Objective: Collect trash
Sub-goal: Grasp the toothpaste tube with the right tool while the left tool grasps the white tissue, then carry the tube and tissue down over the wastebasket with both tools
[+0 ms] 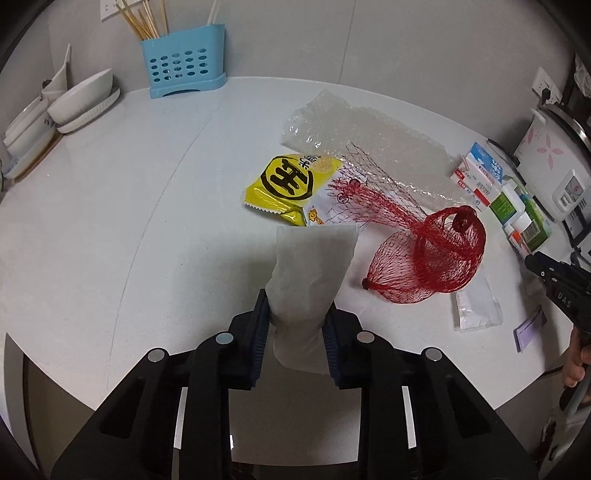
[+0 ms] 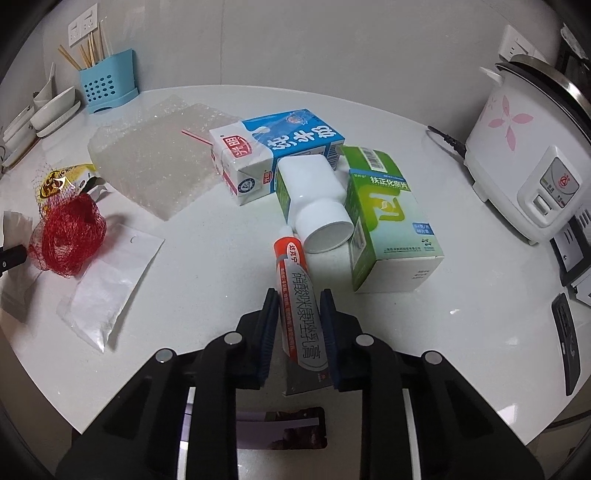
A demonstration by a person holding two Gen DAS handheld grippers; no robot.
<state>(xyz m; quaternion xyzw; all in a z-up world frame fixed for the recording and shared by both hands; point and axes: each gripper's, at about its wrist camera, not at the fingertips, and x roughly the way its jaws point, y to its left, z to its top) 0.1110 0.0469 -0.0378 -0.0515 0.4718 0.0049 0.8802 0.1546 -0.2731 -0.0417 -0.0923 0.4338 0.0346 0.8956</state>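
A blue utensil holder (image 1: 184, 62) with chopsticks (image 1: 142, 20) stands at eleven o'clock on the white counter (image 1: 110, 206), stacked white bowls (image 1: 79, 99) at ten o'clock, and a flowered rice cooker (image 2: 524, 158) at two o'clock by wall sockets (image 2: 517, 46)

Glossy white countertop (image 1: 110, 206); red plastic mesh (image 1: 439, 258); clear bubble wrap (image 1: 369, 133).

The yellow snack packet (image 1: 291, 184) is showing a large black 王 in a circle. The ointment tube (image 2: 301, 306) is reading 达克宁 and 硝酸咪康唑乳膏. The green box (image 2: 391, 229) is bearing 扶正化瘀片. The right gripper (image 1: 554, 280) is carrying "DAS".
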